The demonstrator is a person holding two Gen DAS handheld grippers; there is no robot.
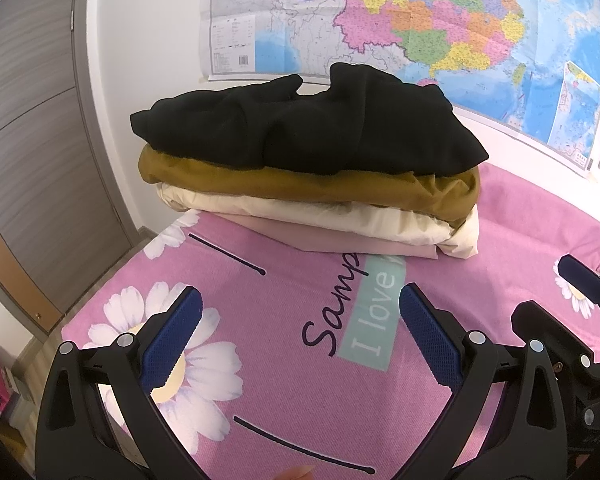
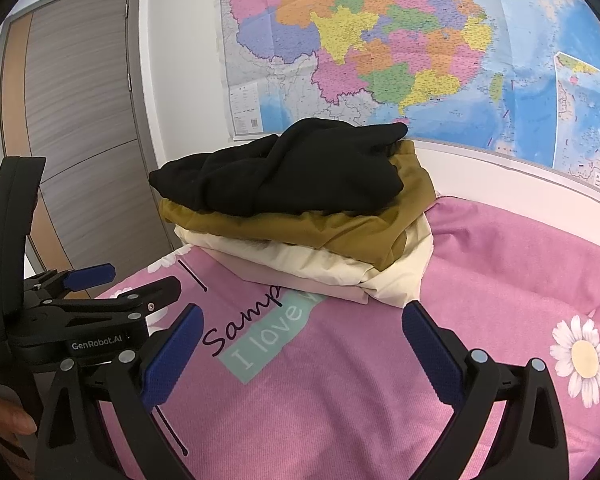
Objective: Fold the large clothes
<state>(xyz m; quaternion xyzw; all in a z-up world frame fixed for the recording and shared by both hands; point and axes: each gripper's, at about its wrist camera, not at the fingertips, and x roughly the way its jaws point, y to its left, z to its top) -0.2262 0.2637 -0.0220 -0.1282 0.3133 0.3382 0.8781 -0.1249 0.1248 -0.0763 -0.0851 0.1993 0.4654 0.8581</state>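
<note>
Stack (image 1: 308, 168) of four folded clothes sits at far side of bed (image 1: 284, 360), by the wall under the map (image 1: 440, 20): black top (image 1: 300, 128), brown (image 1: 300, 184), cream (image 1: 320, 216), pink (image 1: 340, 244) at bottom. Black top is lumpy, loosely folded, overhangs on the right.

Risk, judged: black top may slide off or pull the stack askew if grabbed by one edge or nudged; loose folds could open when lifted. Grabbing too deep would catch the brown layer too.

Left gripper (image 1: 300, 332) wide open, holds nothing, hovers low over the bed near the stack, pointing at it. Right gripper (image 2: 302, 352) same: wide open, nothing held, just right of the left one, level, aimed at the stack. Neither touches cloth.
</note>
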